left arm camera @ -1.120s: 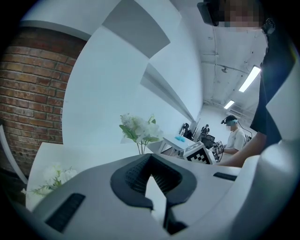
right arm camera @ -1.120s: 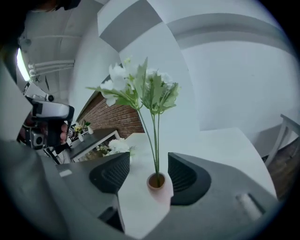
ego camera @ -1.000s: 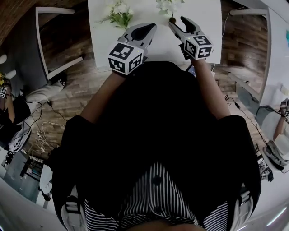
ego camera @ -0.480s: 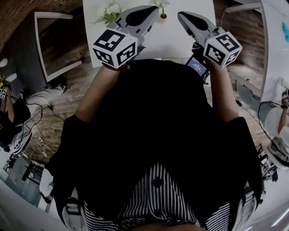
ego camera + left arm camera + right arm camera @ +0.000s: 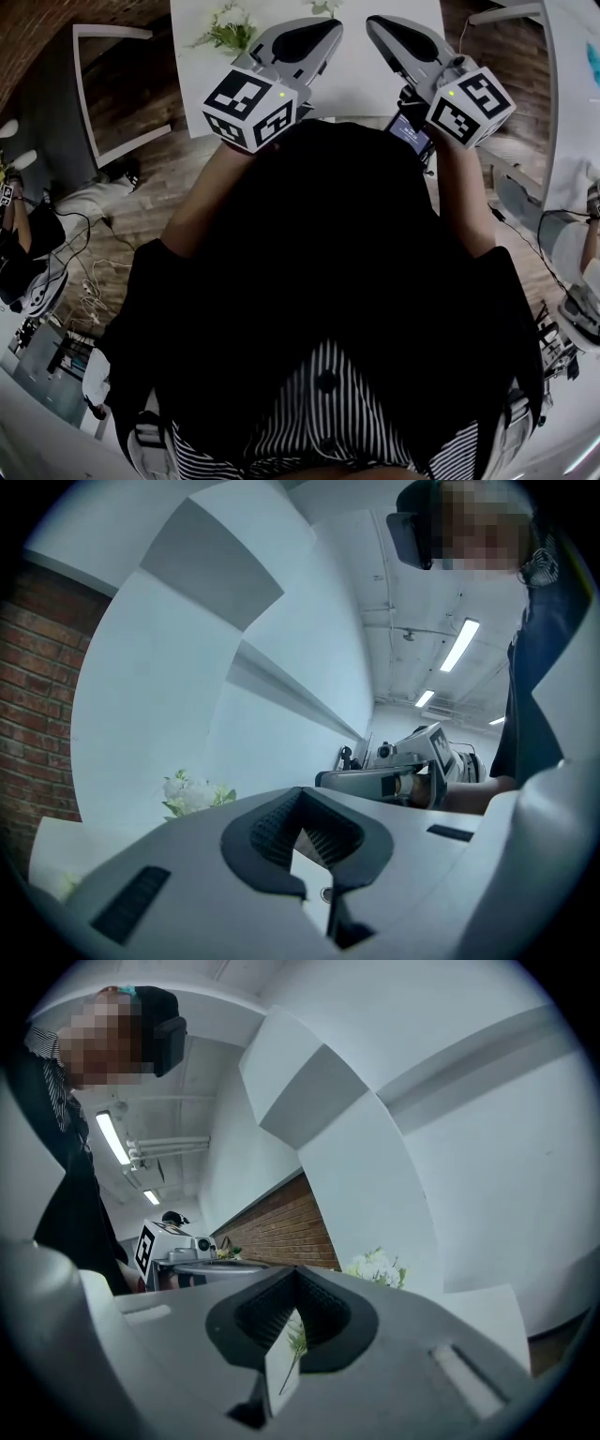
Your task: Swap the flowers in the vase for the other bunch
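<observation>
Both grippers hang raised, close under the head camera, over the near edge of the white table [image 5: 356, 84]. My left gripper [image 5: 330, 26] is shut, with only a thin slit between its ribbed pads [image 5: 281, 827] and nothing in them. My right gripper [image 5: 373, 22] is shut too. A green stem [image 5: 296, 1342] shows through its slit, and I cannot tell whether it is gripped. A bunch of white flowers [image 5: 230, 26] with green leaves lies at the table's left. The left gripper hides most of the vase. White blooms [image 5: 375, 1265] rise just beyond the right gripper's jaws.
A small device with a lit screen [image 5: 411, 133] sits by the right wrist. A white frame [image 5: 103, 94] stands on the wooden floor to the left, with cables [image 5: 84, 267] strewn nearby. Another white table [image 5: 574, 103] is on the right. A brick wall [image 5: 281, 1227] runs behind.
Both grippers have risen toward the head camera and look larger. The left gripper now covers the vase, which stood in plain view between them half a second ago.
</observation>
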{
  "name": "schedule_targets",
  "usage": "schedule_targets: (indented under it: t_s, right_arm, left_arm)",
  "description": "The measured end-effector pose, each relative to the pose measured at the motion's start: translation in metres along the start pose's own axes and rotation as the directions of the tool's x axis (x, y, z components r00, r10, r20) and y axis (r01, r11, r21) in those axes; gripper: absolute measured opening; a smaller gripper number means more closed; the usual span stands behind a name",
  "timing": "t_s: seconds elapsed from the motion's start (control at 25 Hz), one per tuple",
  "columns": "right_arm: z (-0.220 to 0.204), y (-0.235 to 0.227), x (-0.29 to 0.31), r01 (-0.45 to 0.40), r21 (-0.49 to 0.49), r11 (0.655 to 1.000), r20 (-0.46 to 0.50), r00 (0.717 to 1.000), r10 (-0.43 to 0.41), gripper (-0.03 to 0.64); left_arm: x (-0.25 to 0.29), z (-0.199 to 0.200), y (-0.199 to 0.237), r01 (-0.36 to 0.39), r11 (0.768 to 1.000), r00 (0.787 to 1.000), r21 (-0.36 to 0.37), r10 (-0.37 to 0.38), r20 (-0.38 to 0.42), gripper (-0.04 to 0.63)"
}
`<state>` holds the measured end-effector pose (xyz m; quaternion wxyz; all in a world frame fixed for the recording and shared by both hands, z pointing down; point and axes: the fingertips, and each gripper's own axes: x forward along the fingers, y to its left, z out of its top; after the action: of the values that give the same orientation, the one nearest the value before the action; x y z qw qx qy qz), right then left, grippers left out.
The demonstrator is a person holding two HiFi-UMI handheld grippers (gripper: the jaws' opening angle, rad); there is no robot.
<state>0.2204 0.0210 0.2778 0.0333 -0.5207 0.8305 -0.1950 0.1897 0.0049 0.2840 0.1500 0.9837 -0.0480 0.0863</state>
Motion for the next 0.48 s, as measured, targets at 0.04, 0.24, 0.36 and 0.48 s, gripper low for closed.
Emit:
schedule_targets:
  t_s: [0.04,0.24,0.36,0.48]
  right_arm:
    - [0.000,0.000,-0.001,0.005,0.003,1.000,0.005,1.000,-0.005,0.000]
    - [-0.003,-0.002,-0.007,0.026,-0.010,1.000,-0.007,1.000,-0.026,0.000]
    - [-0.004,-0.005,-0.011,0.032,0.003,0.999,-0.001,0.999,-0.032,0.000]
    - [-0.005,-0.006,-0.014,0.036,0.010,0.999,0.003,0.999,-0.036,0.000]
  left_arm:
    - [0.001,0.000,0.000,0.000,1.000,1.000,0.001,0.000,0.001,0.005]
    - [0.003,-0.001,-0.001,0.015,1.000,1.000,0.003,-0.015,-0.006,0.005]
    - [0.005,-0.003,-0.002,0.022,1.000,1.000,0.005,-0.022,-0.010,0.005]
    - [0.008,-0.009,-0.006,0.033,0.999,0.999,0.008,-0.033,-0.020,0.005]
